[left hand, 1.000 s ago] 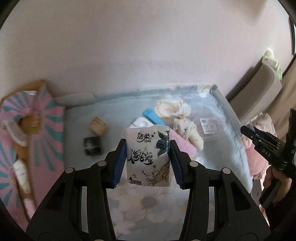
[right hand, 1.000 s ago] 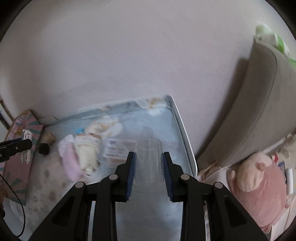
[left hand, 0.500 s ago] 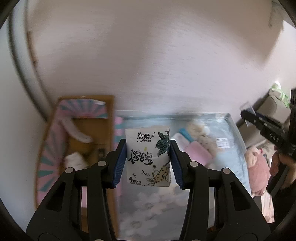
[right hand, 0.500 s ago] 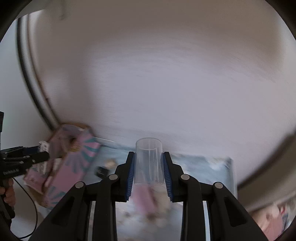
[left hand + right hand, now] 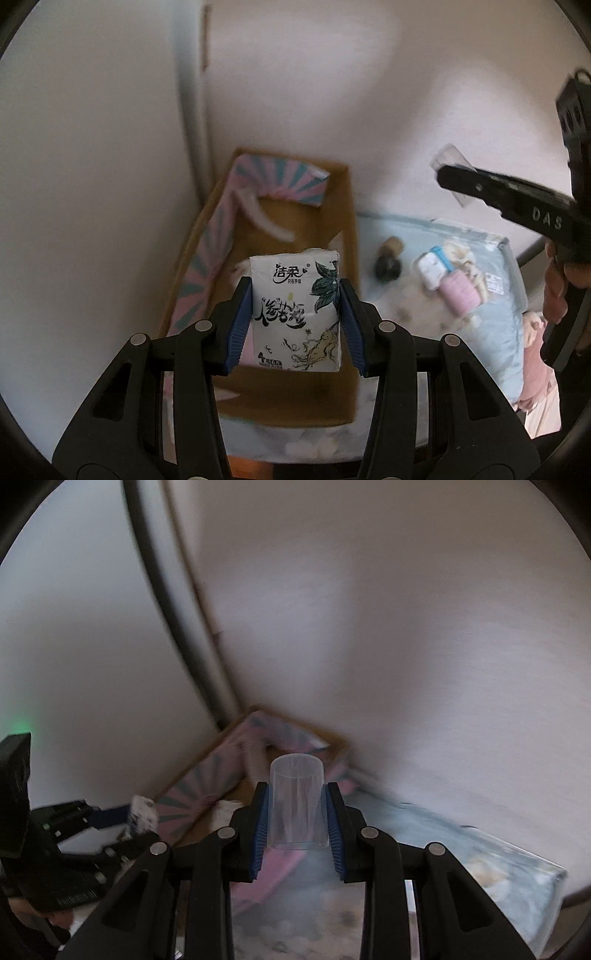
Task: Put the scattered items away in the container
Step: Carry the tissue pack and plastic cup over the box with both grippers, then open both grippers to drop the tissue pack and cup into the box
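Observation:
My left gripper (image 5: pixel 295 325) is shut on a white tissue pack (image 5: pixel 294 312) printed with black script and leaves, held above the open cardboard box (image 5: pixel 341 236) with pink-and-teal striped flaps. White items lie inside the box. My right gripper (image 5: pixel 297 808) is shut on a clear plastic cup (image 5: pixel 297 803), held upright in the air with the same box (image 5: pixel 207 790) beyond it to the left. The right gripper (image 5: pixel 448 171) also shows at the right of the left wrist view, with the cup's rim at its tip.
On the pale blue floral bedding (image 5: pixel 491 332) lie a dark round lid (image 5: pixel 388 267), a brown cap (image 5: pixel 391 245), a blue-and-white packet (image 5: pixel 432 264), a pink cloth (image 5: pixel 460 293) and a plush toy (image 5: pixel 461 254). The wall stands close behind the box. A person's hand (image 5: pixel 576 273) holds the right gripper.
Both grippers have swung left, away from the scattered items on the bedding. The tissue pack now hangs over the box, and the cup has come round toward the box too. Both grips are unchanged.

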Tool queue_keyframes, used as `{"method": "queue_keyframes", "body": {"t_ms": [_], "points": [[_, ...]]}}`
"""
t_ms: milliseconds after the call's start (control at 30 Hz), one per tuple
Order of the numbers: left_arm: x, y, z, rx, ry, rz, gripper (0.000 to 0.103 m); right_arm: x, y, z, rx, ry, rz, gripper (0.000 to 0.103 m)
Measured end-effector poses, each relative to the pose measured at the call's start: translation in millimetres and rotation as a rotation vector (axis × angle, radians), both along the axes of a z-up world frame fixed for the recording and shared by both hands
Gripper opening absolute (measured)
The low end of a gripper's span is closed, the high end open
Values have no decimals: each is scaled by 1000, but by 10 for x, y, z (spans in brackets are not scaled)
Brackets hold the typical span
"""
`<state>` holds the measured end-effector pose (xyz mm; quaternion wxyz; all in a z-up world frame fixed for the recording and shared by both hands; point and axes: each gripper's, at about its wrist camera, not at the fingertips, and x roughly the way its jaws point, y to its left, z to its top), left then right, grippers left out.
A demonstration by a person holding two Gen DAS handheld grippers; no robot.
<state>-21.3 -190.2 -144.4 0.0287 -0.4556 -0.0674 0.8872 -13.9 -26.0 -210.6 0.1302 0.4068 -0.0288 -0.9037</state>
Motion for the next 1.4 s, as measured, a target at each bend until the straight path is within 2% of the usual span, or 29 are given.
{"method": "queue_keyframes", "body": {"t_ms": [167, 367, 800, 833, 867, 900, 933, 967, 1400], "points": [[74, -173, -248, 18, -42, 42, 42, -208, -456, -217, -5, -65, 77, 27], [99, -261, -472, 24, -77, 57, 42, -358, -694, -433, 5, -122, 113, 27], [-17, -387, -586, 32, -105, 46, 43, -478, -841, -557, 28, -176, 144, 27], [-43, -401, -615, 45, -122, 47, 44, -496, -862, -578, 32, -194, 150, 36], [-63, -412, -643, 62, -146, 47, 47, -505, -872, -585, 37, -205, 150, 60], [-87, -429, -690, 85, -180, 53, 52, -512, -877, -591, 40, -210, 144, 71], [-94, -431, -715, 93, -198, 60, 80, -505, -866, -578, 32, -201, 135, 78], [-101, -432, -734, 96, -208, 64, 102, -494, -854, -561, 22, -195, 132, 78], [-50, -317, -532, 77, -156, 31, 103, -351, -737, -317, 50, -158, 90, 78]]}}
